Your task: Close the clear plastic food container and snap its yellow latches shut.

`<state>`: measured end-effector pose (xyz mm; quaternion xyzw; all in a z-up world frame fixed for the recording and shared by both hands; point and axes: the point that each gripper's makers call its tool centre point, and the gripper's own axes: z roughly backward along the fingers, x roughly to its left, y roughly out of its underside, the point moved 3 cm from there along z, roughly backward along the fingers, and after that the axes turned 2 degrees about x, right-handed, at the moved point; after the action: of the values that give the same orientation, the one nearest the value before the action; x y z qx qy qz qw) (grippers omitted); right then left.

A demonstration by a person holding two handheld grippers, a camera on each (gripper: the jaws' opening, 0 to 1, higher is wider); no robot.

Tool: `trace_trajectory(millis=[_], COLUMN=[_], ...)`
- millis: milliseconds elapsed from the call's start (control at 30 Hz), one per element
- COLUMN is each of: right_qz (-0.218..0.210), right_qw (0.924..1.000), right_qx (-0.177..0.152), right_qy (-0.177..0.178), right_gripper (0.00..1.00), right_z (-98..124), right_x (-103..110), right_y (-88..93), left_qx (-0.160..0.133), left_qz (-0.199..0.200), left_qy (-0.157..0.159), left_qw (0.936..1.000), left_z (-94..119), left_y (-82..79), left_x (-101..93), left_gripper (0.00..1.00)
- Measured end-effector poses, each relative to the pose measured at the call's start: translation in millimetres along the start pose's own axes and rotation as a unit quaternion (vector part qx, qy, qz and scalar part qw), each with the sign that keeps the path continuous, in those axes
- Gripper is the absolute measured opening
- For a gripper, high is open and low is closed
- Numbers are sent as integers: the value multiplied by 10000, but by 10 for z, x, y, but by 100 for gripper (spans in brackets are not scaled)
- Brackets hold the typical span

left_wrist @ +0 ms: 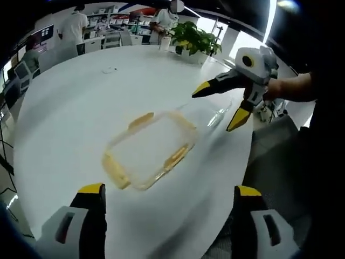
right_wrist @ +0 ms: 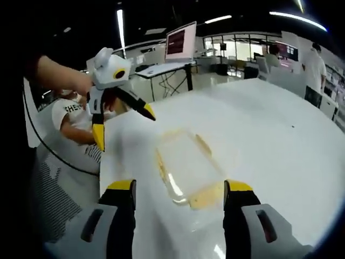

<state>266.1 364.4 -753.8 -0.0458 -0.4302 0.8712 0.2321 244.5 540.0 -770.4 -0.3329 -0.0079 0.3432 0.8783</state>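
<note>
Clear container [left_wrist: 151,148] with yellow latches [left_wrist: 116,171] lies on white table [left_wrist: 70,108].

Both tongs [left_wrist: 168,195] [right_wrist: 178,188] have grey bodies, black jaws, yellow tips.

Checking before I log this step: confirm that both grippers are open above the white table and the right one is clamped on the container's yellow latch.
Not right. In the left gripper view the right gripper hangs open, apart from the container, gripping no latch. Both grippers are indeed open above the white table.
</note>
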Motion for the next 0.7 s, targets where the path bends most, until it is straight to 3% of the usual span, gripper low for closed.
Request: trace_trajectory(millis=[133, 367, 533, 700], right_qz=[540, 637, 904, 894], right_qw=[9968, 9952, 9908, 9888], right_qx=[595, 723, 981, 1158], right_qy=[-3, -145, -228, -293], right_gripper=[64, 63, 62, 61], right_z=[-55, -137, -179, -209], right_x=[-66, -88, -100, -125], right_y=[95, 93, 148, 200], left_qx=[103, 168, 285, 404], left_qz=[-239, -392, -505, -646], left_qy=[-50, -58, -5, 35], left_qw=[9996, 9991, 9983, 9971], left_z=[-19, -43, -91, -136], left_y=[-11, -80, -101, -136], left_x=[68, 194, 257, 302], left_gripper=[92, 91, 90, 88])
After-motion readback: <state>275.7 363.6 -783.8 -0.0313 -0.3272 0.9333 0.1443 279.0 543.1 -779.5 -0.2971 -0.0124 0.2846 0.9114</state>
